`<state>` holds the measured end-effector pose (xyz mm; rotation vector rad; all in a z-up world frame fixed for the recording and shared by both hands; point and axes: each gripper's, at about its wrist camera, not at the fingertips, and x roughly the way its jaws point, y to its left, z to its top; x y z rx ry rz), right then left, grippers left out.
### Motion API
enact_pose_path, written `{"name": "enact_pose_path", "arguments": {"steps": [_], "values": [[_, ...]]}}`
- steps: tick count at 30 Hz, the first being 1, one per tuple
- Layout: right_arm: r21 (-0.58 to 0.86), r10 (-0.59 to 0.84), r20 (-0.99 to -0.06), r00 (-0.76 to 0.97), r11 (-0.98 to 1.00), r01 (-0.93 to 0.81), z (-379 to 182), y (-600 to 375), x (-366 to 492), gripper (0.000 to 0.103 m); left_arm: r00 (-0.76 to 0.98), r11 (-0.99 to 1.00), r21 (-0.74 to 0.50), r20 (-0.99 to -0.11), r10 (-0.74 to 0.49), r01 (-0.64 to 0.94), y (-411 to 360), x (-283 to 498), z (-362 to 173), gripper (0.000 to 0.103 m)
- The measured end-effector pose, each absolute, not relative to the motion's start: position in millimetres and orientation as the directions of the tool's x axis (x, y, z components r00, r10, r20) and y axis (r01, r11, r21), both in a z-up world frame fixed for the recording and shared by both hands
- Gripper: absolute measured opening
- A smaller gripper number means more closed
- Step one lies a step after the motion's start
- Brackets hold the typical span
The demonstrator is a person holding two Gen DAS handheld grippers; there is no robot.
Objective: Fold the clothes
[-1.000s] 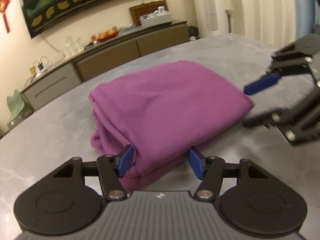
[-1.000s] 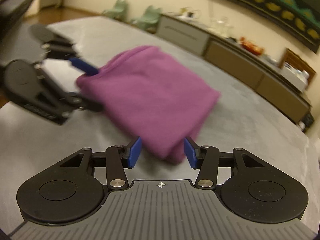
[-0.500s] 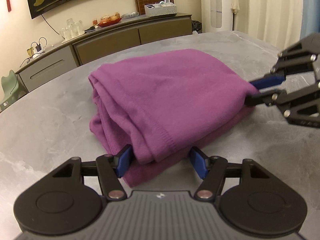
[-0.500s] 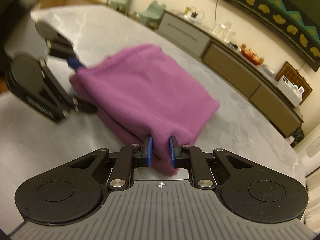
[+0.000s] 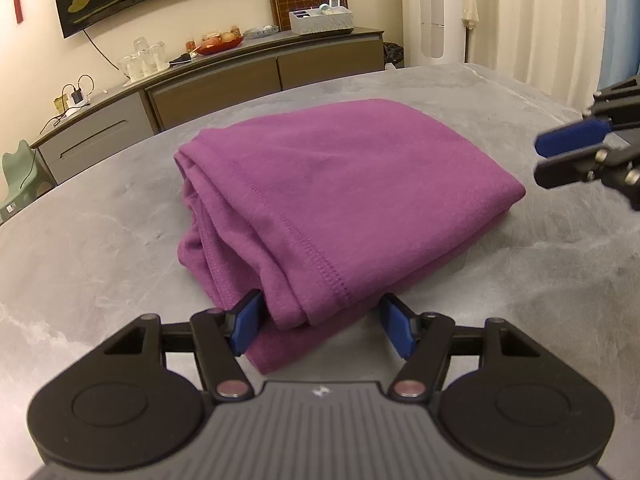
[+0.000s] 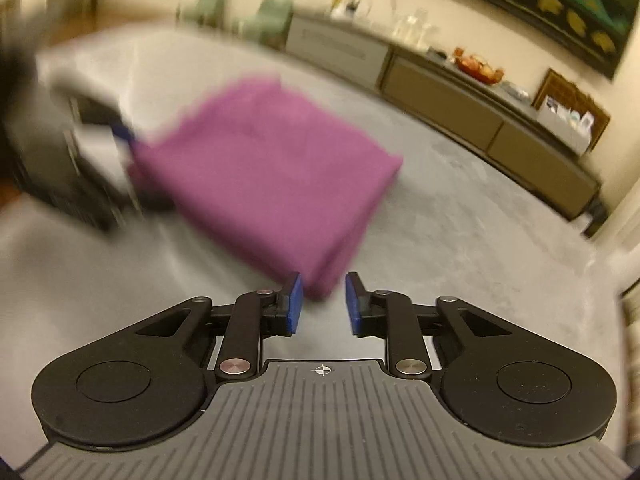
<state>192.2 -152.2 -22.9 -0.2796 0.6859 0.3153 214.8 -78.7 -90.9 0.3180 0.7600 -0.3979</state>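
A purple garment (image 5: 340, 184) lies folded into a thick bundle on the grey table (image 5: 100, 248). My left gripper (image 5: 320, 312) is open, its blue fingers standing on either side of the bundle's near corner without pinching it. In the left wrist view, my right gripper (image 5: 568, 156) hovers off the bundle's right edge, clear of the cloth. The right wrist view is motion-blurred. There the right gripper (image 6: 322, 296) is open with nothing between its fingers, and the garment (image 6: 272, 176) has a corner just ahead of the fingertips. The left gripper (image 6: 100, 148) is a dark blur at the bundle's far left.
A long sideboard (image 5: 240, 80) with glasses, a fruit plate and a box runs along the wall behind the table. A green child's chair (image 5: 20, 176) stands at far left. A white floor unit (image 5: 434, 12) and curtains stand at back right. Bare table (image 6: 460, 240) surrounds the bundle.
My right gripper, shut on the bundle's corner half a second ago, has opened and drawn back from the cloth. The left gripper stays open around the near corner.
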Motion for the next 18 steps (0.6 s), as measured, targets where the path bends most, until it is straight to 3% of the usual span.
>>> {"name": "enact_pose_path", "arguments": {"steps": [3,8,11,15,18], "values": [[-0.013,0.277,-0.630,0.725,0.930,-0.368,-30,-154,199,0.038,0.662,0.884,0.136,-0.715,-0.225,0.447,-81,214,-91,0.068],[-0.031,0.177,-0.728,0.662,0.957,-0.290,-61,-152,216,0.042,0.672,0.894,0.138,-0.710,-0.211,0.427,-85,213,-90,0.068],[0.067,0.208,-0.691,0.693,0.972,-0.225,-43,-166,201,0.059,0.676,0.905,0.122,-0.706,-0.210,0.408,-88,210,-83,0.069],[0.071,0.174,-0.663,0.728,0.983,-0.171,-28,-171,182,0.081,0.694,0.917,0.105,-0.688,-0.213,0.386,-87,196,-72,0.083],[0.064,0.139,-0.654,0.744,0.990,-0.129,-22,-167,172,0.084,0.710,0.932,0.091,-0.674,-0.202,0.351,-84,179,-63,0.103]]}}
